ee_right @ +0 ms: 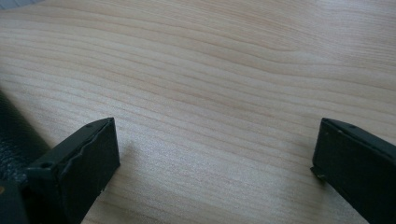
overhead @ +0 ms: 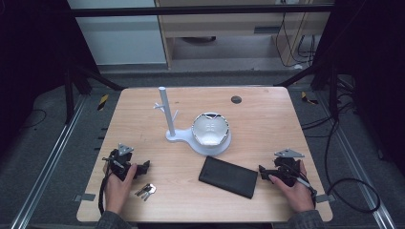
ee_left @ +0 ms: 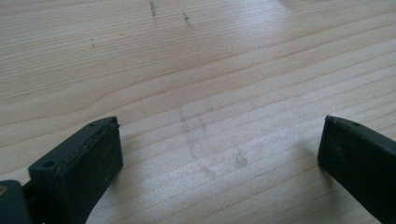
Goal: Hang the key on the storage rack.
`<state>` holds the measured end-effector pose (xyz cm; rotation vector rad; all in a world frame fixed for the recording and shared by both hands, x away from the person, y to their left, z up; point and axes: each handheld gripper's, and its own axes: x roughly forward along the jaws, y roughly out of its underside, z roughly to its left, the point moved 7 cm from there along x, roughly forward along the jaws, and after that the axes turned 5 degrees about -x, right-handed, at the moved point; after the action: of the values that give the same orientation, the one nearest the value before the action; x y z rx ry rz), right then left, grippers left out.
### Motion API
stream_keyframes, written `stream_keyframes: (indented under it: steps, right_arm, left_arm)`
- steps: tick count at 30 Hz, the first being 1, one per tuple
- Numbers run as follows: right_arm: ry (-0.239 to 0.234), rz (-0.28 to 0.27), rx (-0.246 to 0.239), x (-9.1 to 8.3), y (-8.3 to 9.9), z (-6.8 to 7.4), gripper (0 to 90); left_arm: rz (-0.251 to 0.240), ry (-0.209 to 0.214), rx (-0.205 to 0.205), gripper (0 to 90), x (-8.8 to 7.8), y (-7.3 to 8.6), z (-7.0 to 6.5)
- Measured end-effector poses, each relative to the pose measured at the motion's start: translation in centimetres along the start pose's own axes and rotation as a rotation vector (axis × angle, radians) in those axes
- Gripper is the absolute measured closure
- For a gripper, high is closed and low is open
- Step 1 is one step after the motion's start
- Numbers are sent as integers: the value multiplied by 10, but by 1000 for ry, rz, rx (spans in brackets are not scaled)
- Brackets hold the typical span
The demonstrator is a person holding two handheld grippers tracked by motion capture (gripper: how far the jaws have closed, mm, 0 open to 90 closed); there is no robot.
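No legible text anywhere

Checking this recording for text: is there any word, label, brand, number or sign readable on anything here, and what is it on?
No text can be read in any view.
Black wallet: no brand or lettering visible.
Keys: too small to tell any marking.
White stand and the bowl-like piece on it: patterned inside, no letters.
Table: wood grain and scuffs only.
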<state>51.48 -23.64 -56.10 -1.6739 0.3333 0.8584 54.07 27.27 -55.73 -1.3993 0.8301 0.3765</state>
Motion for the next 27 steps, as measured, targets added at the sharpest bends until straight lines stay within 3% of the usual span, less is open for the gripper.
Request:
stream_keyframes:
  steps: [4, 5, 6, 7, 9, 13, 16, 20, 22, 27]
  right_arm:
    - [-2, 1, -1, 0, 0, 0, 6]
    - [-2, 1, -1, 0, 0, 0, 6]
    - [-2, 0, -1, 0, 0, 0, 6]
    - [-2, 1, -1, 0, 0, 0, 6]
    - [-3, 1, 1, 0, 0, 0, 6]
    - [-3, 1, 0, 0, 0, 0, 6]
    - [-2, 2, 0, 0, 0, 0, 6]
    - [-5, 3, 0, -1, 1, 0, 6]
    - [-6, 2, 2, -1, 0, 0, 6]
    - [-5, 2, 1, -1, 0, 0, 7]
  left_arm:
    - [34, 35, 10, 14, -6, 1, 0]
    - [-25, 103, 0, 99, -17, -6, -4]
    - [-25, 103, 0, 103, -17, -6, -4]
    - [-95, 91, 8, 92, -31, -14, -6]
    - [-107, 93, 16, 88, -37, -16, -8]
    - [-113, 145, 51, 99, -56, -13, -21]
    - [-157, 155, 110, 132, -79, -21, -39]
    - [-90, 188, 222, 150, -88, -29, -68]
    - [-44, 210, 258, 149, -86, -29, -78]
    - [145, 207, 332, 186, -80, -22, -81]
